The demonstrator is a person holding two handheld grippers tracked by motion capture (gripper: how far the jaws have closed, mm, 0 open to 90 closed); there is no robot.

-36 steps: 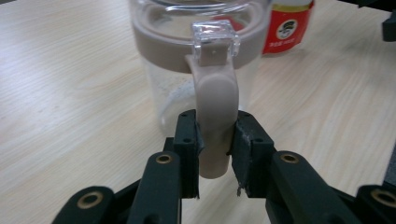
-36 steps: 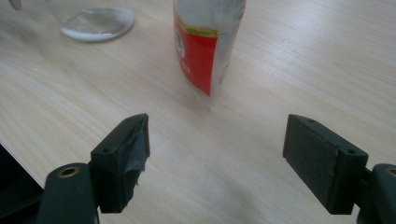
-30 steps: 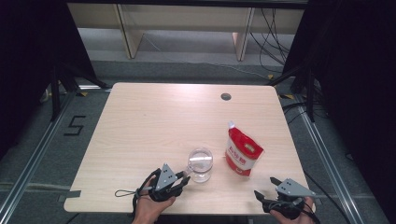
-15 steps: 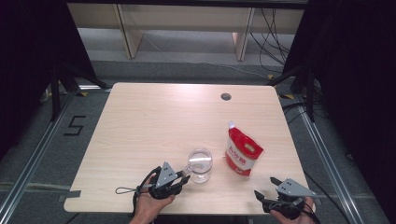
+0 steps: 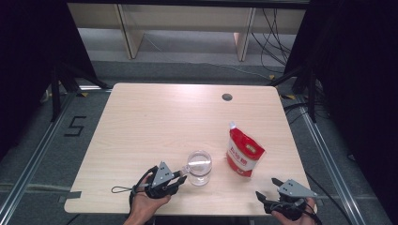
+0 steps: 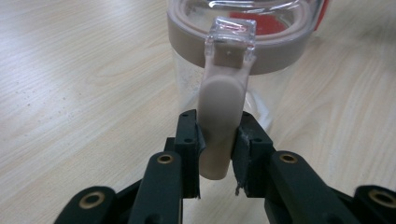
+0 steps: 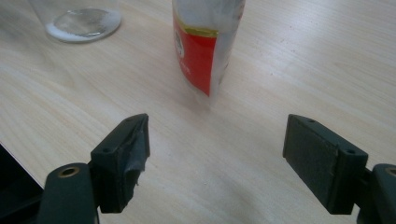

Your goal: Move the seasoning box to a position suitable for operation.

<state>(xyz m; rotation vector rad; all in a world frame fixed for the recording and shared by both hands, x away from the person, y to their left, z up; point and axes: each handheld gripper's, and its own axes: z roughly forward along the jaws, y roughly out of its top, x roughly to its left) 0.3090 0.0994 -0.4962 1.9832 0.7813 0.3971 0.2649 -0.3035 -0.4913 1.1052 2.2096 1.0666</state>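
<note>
From the high view, a clear glass jar with a beige-rimmed lid (image 5: 199, 167) stands near the front edge of the pale wooden table (image 5: 164, 122), a little right of the table's middle line, and a red-and-white stand-up pouch with a white spout (image 5: 244, 152) stands upright just beside it to the right, apart from it. The left gripper (image 5: 180, 176) lies low at the jar's left side, its tips reaching the jar, but from above the contact itself is too small to read. The left gripper view settles it: the two black jaws have closed onto the beige latch tab (image 6: 219, 126) that hangs down from the lid's clear hinge piece, both pads pressing its sides, with the jar's rim and glass wall right behind and a strip of the red pouch showing through the lid. The right gripper (image 5: 265, 199) rests at the table's front right corner, well apart from both things; in the right gripper view its jaws stand wide apart with bare wood between them and nothing held, and that view looks along the tabletop at the pouch's lower part (image 7: 205, 46) straight ahead and the jar's glass base (image 7: 81, 21) off to the upper left.
</note>
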